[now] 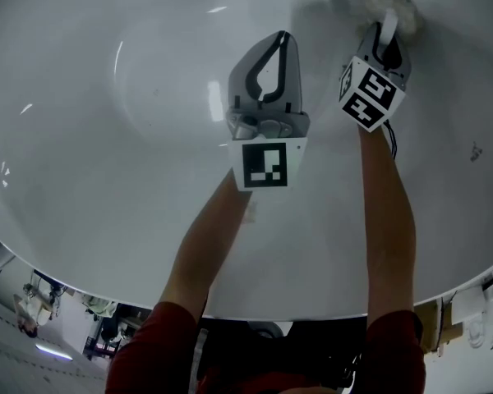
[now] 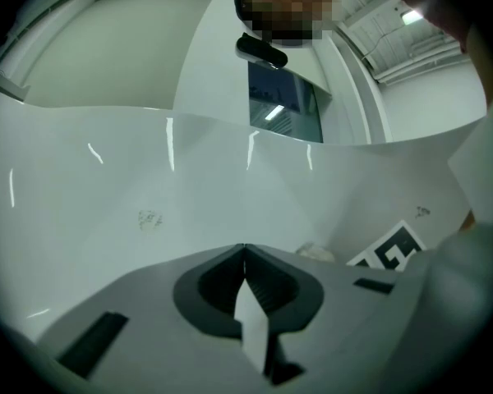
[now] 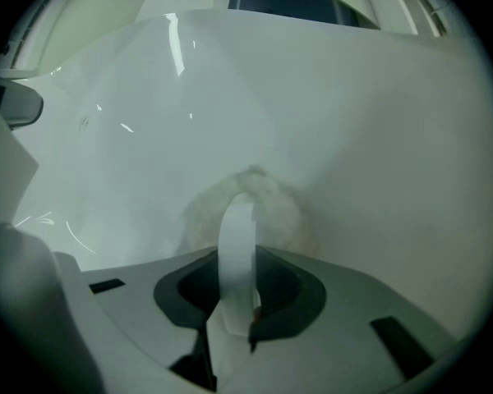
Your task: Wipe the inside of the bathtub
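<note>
The white bathtub (image 1: 107,138) fills the head view, and both grippers reach down inside it. My right gripper (image 1: 388,25) is at the far upper right, shut on the white loop strap (image 3: 238,236) of a fluffy off-white wiping pad (image 1: 378,5). The pad (image 3: 271,203) lies pressed against the tub's curved wall (image 3: 353,138). My left gripper (image 1: 283,38) hovers at the centre, jaws shut tip to tip and holding nothing, clear of the tub surface (image 2: 148,179). In the left gripper view, the pad (image 2: 316,253) peeks out beside the right gripper's marker cube (image 2: 390,251).
A small dark mark (image 1: 475,150) sits on the tub wall at right. A faint smudge (image 2: 150,218) shows on the tub ahead of the left gripper. The tub's near rim (image 1: 329,312) runs along the bottom, with floor and equipment beyond it.
</note>
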Demonstrator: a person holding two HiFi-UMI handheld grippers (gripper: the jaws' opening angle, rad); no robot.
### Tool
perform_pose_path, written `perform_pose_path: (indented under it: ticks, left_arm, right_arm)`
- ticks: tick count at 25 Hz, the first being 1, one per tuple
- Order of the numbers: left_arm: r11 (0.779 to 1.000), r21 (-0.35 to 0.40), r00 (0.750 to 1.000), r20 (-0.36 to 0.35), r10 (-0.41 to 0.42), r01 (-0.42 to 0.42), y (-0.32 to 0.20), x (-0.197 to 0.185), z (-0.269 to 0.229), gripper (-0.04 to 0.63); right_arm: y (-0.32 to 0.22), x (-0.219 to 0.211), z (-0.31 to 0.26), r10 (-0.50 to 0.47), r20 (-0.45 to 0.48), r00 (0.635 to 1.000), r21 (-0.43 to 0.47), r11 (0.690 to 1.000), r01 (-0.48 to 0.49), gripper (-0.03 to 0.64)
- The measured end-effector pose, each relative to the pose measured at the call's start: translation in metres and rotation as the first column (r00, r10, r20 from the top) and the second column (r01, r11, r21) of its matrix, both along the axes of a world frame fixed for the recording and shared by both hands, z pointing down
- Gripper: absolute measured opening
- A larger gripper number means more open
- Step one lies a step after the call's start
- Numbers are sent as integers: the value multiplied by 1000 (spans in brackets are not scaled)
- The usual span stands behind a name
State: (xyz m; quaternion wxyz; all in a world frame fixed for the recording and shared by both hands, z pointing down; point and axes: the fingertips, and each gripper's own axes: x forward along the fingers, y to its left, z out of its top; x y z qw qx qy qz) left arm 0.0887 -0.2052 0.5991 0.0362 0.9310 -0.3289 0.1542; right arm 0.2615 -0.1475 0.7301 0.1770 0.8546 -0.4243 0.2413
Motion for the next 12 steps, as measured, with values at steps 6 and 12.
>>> perform_pose_path:
  ticks: [6,12]
  left_arm:
    - [998,0,998,12,-60,60,-56,-81,-4,15]
    - [991,1,991,5,-131,131,-83,-147,-2,15]
  right_arm:
    - [-61,-54,-3,-13,-18,1000,-14,1000,13,92]
    - [-74,-83,-3,83,-3,997,-1,997,-83,92]
